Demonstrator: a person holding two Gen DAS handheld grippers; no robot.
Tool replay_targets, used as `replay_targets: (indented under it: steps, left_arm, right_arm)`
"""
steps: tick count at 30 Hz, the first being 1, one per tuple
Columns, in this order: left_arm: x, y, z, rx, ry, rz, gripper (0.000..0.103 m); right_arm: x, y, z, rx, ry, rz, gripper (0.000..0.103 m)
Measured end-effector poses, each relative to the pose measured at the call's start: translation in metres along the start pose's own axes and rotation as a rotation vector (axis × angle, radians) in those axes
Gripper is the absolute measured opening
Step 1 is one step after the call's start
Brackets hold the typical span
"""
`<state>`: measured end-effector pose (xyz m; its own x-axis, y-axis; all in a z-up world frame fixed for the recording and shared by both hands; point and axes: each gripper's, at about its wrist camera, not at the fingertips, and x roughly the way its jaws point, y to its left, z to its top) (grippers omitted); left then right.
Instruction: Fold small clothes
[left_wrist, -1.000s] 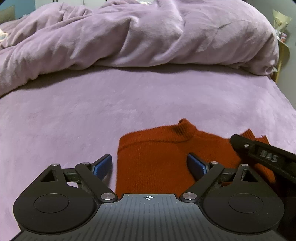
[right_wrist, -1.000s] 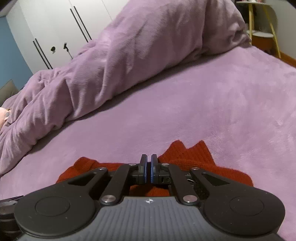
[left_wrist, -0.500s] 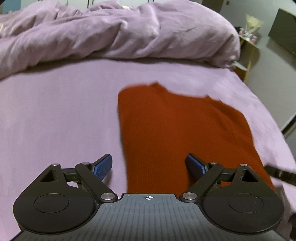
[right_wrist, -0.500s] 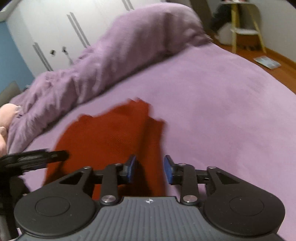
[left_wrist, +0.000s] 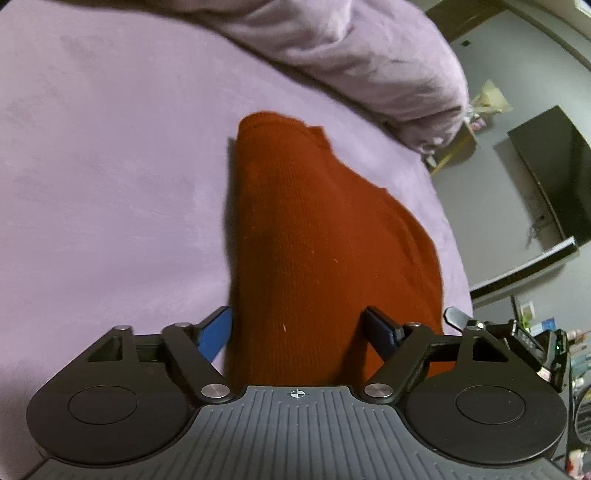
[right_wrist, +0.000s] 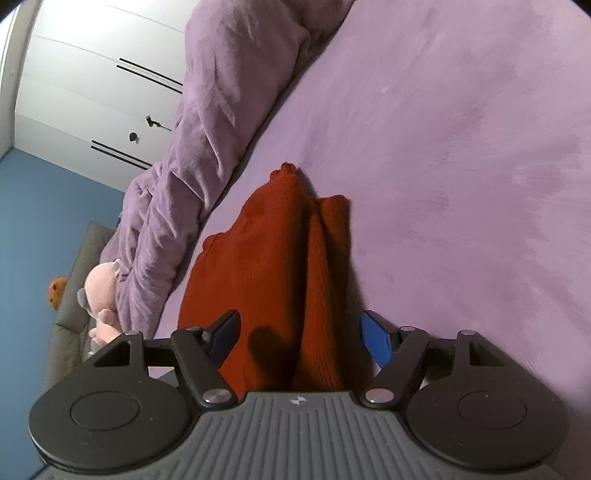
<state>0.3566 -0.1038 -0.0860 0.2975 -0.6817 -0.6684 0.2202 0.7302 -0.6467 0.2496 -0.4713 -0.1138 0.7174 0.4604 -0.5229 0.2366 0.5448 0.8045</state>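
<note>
Your bed (left_wrist: 110, 166) is covered in soft, plush lilac fabric, with a rumpled duvet (right_wrist: 207, 140) heaped along one side. A rust-red ribbed knit sweater (left_wrist: 295, 240) lies folded lengthwise on it, between the wide-spread jaws of your left gripper (left_wrist: 301, 332) and right gripper (right_wrist: 301, 334).

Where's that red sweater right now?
The red sweater lies on the purple bed sheet, just below the bunched duvet; in both wrist views it sits between each gripper's open fingers.
</note>
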Motion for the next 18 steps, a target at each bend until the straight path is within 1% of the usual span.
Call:
replay_targets:
  steps: [2,4,6,7,8,9,11,13,14,16,18]
  left_arm:
    - [0.008,0.000,0.004,-0.003,-0.003,-0.011,0.078]
    - [0.017,0.003,0.008,-0.019,-0.004,-0.024,0.073]
    - [0.021,0.008,0.011,-0.049,-0.003,-0.036,0.067]
    - [0.021,0.009,0.011,-0.065,-0.008,-0.041,0.063]
    - [0.020,0.009,0.011,-0.068,-0.011,-0.038,0.061]
    - [0.019,0.008,0.010,-0.064,-0.016,-0.034,0.056]
    - [0.013,0.003,0.010,-0.050,-0.028,-0.028,0.052]
    - [0.003,-0.003,0.011,-0.029,-0.048,-0.037,0.050]
    - [-0.003,-0.006,0.012,-0.019,-0.054,-0.049,0.049]
    - [-0.020,-0.013,0.012,0.004,-0.065,-0.076,0.049]
    - [-0.043,-0.018,0.009,0.027,-0.084,-0.074,0.049]
  right_arm:
    - [0.006,-0.003,0.006,0.014,0.013,0.028,0.066]
    - [0.013,-0.004,0.010,0.024,0.023,0.043,0.060]
    - [0.020,-0.006,0.012,0.022,0.034,0.049,0.049]
    - [0.024,-0.007,0.012,0.022,0.036,0.051,0.046]
    - [0.027,-0.007,0.012,0.025,0.035,0.054,0.040]
    - [0.030,-0.006,0.012,0.027,0.029,0.054,0.035]
    - [0.033,-0.001,0.008,0.020,0.013,0.040,0.028]
    - [0.032,0.016,0.002,-0.047,-0.006,0.027,0.026]
    - [0.030,0.025,-0.001,-0.075,-0.011,0.035,0.025]
    - [0.025,0.042,-0.007,-0.094,-0.002,0.080,0.025]
    - [0.026,0.063,-0.015,-0.121,0.028,0.101,0.025]
